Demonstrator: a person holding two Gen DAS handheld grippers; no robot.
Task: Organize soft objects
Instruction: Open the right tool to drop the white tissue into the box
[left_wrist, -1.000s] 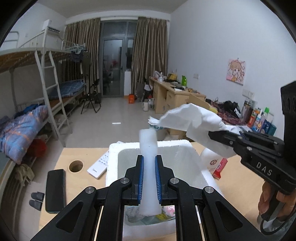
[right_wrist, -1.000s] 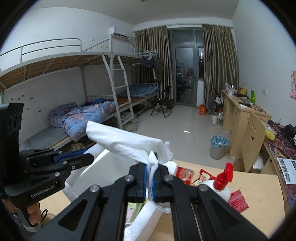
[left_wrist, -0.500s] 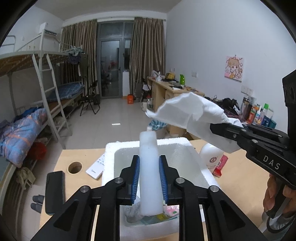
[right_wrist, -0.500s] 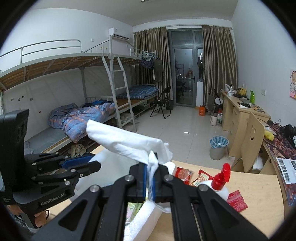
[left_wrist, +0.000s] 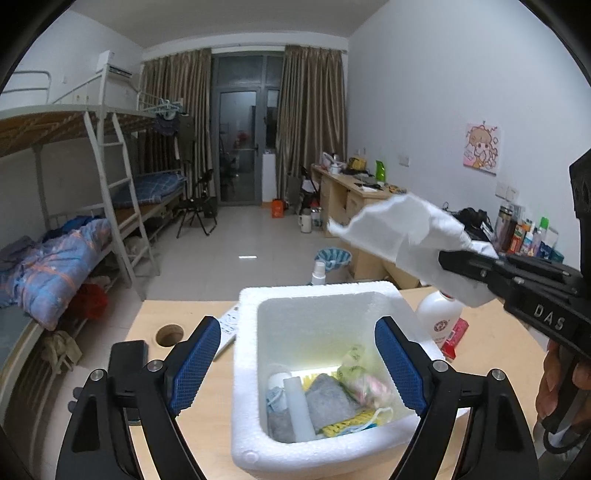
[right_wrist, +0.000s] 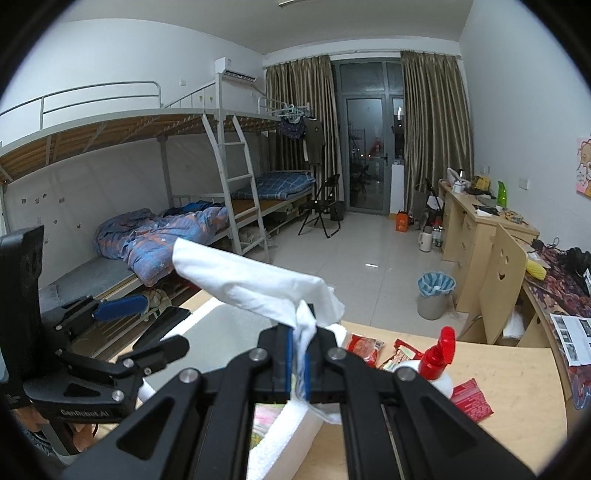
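Observation:
A white foam box (left_wrist: 317, 291) stands on the wooden table. In it lie a white foam stick (left_wrist: 298, 410), grey cloth (left_wrist: 328, 400), a plastic bag (left_wrist: 360, 373) and a face mask (left_wrist: 354, 424). My left gripper (left_wrist: 297, 363) is open and empty above the box, its blue pads (left_wrist: 195, 363) spread wide. My right gripper (right_wrist: 297, 363) is shut on a white tissue (right_wrist: 251, 284), held above the box's right side. The tissue also shows in the left wrist view (left_wrist: 402, 236). The box's rim shows in the right wrist view (right_wrist: 280, 439).
A white bottle with a red pump (right_wrist: 437, 354) and red snack packets (right_wrist: 364, 347) lie right of the box. A remote (left_wrist: 231, 321), a black object (left_wrist: 127, 354) and a table hole (left_wrist: 170, 333) are to its left. Bunk beds, desks and a bin stand beyond.
My left gripper opened and let go of the white foam stick, which now lies in the box. The right gripper still holds the tissue in about the same place.

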